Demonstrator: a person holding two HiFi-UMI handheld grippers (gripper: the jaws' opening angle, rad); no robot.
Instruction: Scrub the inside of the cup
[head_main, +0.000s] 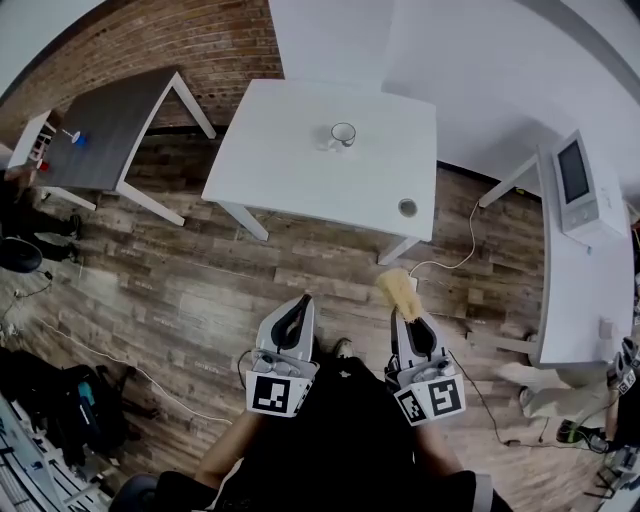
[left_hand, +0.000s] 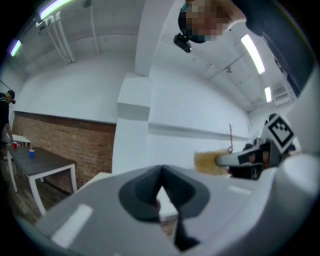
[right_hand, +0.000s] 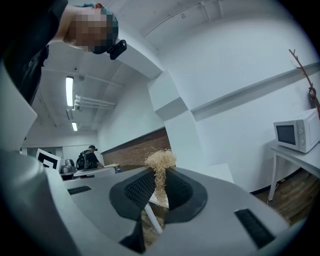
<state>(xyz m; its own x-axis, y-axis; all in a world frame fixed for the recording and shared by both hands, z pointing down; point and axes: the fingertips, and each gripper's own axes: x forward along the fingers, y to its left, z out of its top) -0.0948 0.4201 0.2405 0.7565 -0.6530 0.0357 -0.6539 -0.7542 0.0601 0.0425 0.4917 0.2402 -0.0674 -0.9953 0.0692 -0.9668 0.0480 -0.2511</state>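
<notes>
Person in a black top (head_main: 340, 445), left gripper (head_main: 301, 300) and right gripper (head_main: 408, 318) in pale grey shells, dark grey jaw pads (right_hand: 140, 192), a cube (head_main: 275, 393) with black-and-white square markers on each, small black head camera (right_hand: 118, 48)

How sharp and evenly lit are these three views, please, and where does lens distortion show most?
Head view: heavy fisheye bows the white table, yet the cup stays crisp; corners vignetted. Left gripper view: softest, with ceiling lights glaring. Right gripper view: sharper, the scrubber showing individual fibres.
</notes>
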